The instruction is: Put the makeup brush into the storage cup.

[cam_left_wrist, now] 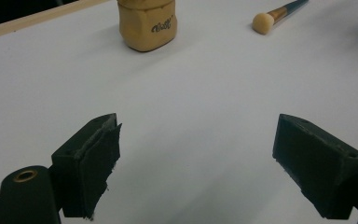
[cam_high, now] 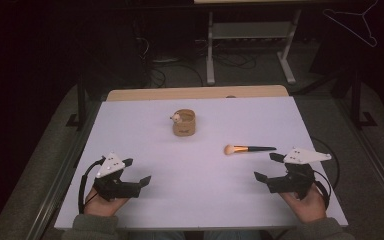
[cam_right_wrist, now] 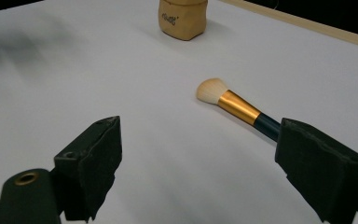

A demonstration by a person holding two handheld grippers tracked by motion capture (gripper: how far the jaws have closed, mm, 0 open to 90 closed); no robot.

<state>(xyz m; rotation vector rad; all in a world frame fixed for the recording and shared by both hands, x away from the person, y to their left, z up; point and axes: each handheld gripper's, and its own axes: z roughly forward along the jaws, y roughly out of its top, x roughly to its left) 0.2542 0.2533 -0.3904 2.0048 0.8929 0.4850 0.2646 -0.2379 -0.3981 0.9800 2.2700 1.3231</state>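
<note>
High view, brush [cam_high: 247,148]: lying flat on the white table [cam_high: 145,150], bristles leftward, just ahead of the right gripper [cam_high: 269,166] (jaws apart, empty).
High view, left gripper [cam_high: 136,171]: jaws apart, empty, well apart from the tan cup [cam_high: 184,123].
Left gripper view: cup [cam_left_wrist: 147,23] and brush [cam_left_wrist: 272,16] far off.
Right gripper view: brush [cam_right_wrist: 235,105] near the right-hand jaw, untouched.
</note>
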